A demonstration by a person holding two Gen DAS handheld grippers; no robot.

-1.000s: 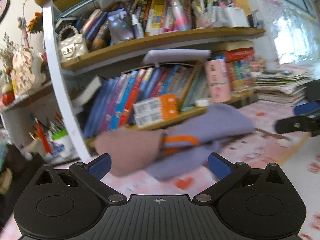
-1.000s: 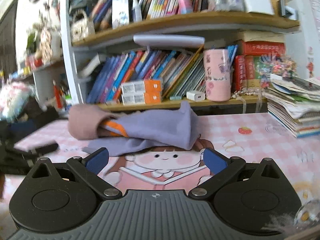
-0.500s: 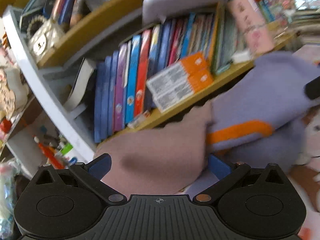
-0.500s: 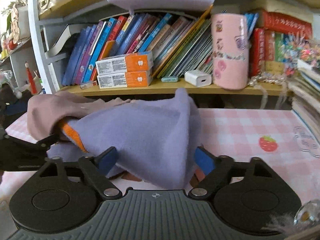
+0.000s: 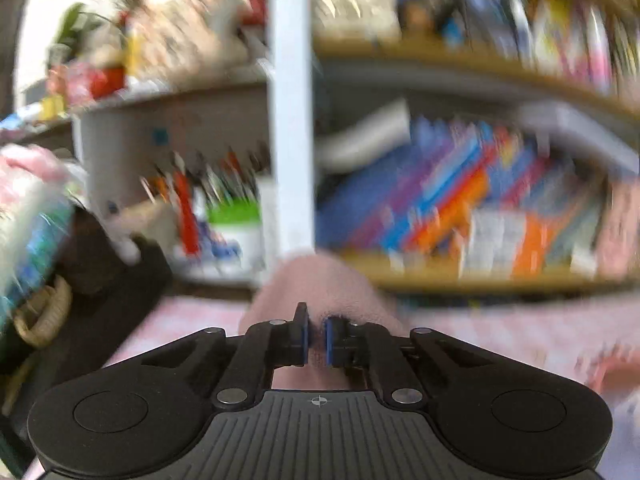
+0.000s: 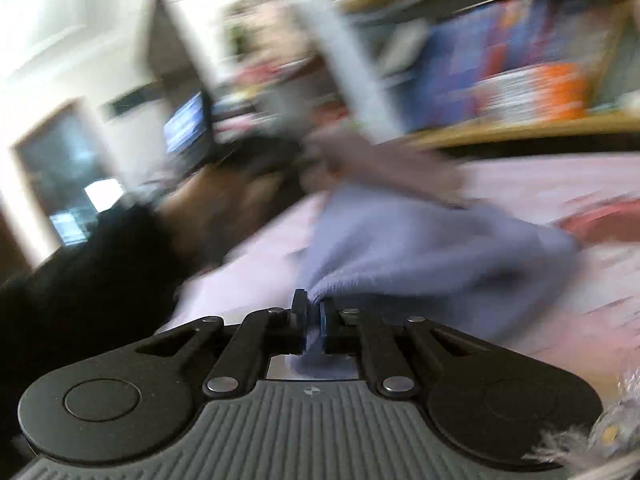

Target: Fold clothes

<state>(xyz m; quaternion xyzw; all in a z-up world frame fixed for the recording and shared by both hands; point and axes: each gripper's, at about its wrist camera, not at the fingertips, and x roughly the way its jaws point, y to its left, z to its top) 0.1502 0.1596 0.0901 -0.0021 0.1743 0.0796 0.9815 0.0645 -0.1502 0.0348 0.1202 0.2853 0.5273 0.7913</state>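
A garment with a lilac body (image 6: 420, 248) and a dusty pink part (image 5: 320, 288) lies on the pink patterned table (image 5: 500, 332). My left gripper (image 5: 316, 338) is shut on the pink part, which bulges up just ahead of the fingers. My right gripper (image 6: 314, 330) is shut on a lilac edge, and the cloth stretches away to the right. In the right wrist view the pink part (image 6: 360, 152) shows further back beside the other hand's dark sleeve (image 6: 100, 264). Both views are blurred by motion.
A bookshelf with a white upright (image 5: 290, 112) and a row of colourful books (image 5: 460, 208) stands behind the table. A cup of pens (image 5: 232, 216) sits left of the upright. A dark bag with a woven handle (image 5: 44, 312) is at the far left.
Both grippers have closed from wide open onto the garment, the left on the pink part and the right on the lilac edge. Both cameras have swung left and now blur.
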